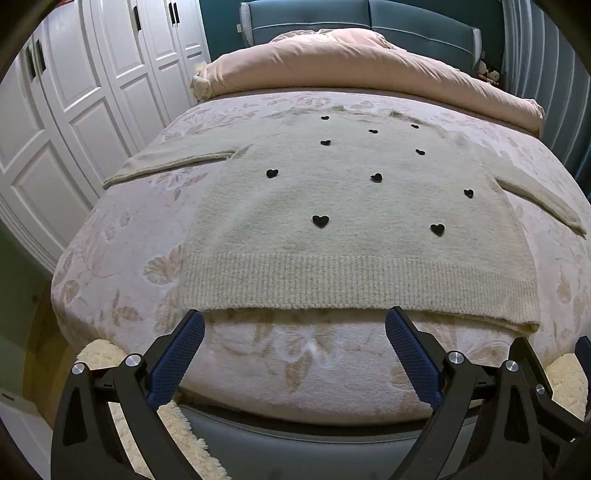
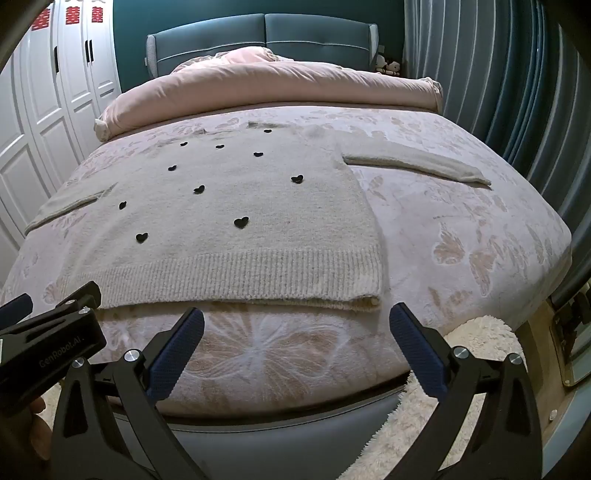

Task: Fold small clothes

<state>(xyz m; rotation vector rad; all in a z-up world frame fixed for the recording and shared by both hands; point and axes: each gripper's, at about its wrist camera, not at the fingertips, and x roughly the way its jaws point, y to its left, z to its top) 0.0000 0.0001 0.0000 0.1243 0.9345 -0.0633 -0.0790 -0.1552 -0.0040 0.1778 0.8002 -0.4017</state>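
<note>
Blue-padded fingers (image 1: 177, 354) of the left gripper (image 1: 294, 325) stand wide apart in the foreground of the left wrist view, holding nothing, their tips just short of the sweater's ribbed hem (image 1: 354, 284). From the right wrist view, the right gripper (image 2: 296, 325) is likewise spread wide and empty, its tips near the hem's right corner (image 2: 369, 297); the left gripper's black body (image 2: 48, 347) shows at the left edge of that view, beside it.

A cream knit sweater (image 1: 351, 206) dotted with small black hearts (image 1: 320, 220) lies flat and face up on the bed (image 2: 461, 240), hem toward the foot of the bed, neckline toward the headboard (image 2: 258, 33). Both sleeves are spread outward: the left sleeve (image 1: 166, 162) reaches toward the white wardrobe (image 1: 74, 110), the right sleeve (image 2: 417, 166) toward the blue-grey curtain (image 2: 498, 92). None of the sweater is folded.

Beyond the sweater's neckline a pink duvet (image 2: 277, 85) is bunched across the bed in front of the teal headboard. Below the sweater, the floral bedspread (image 1: 314, 354) runs to the foot of the bed, where a fluffy cream rug (image 2: 476, 332) lies on the floor.
</note>
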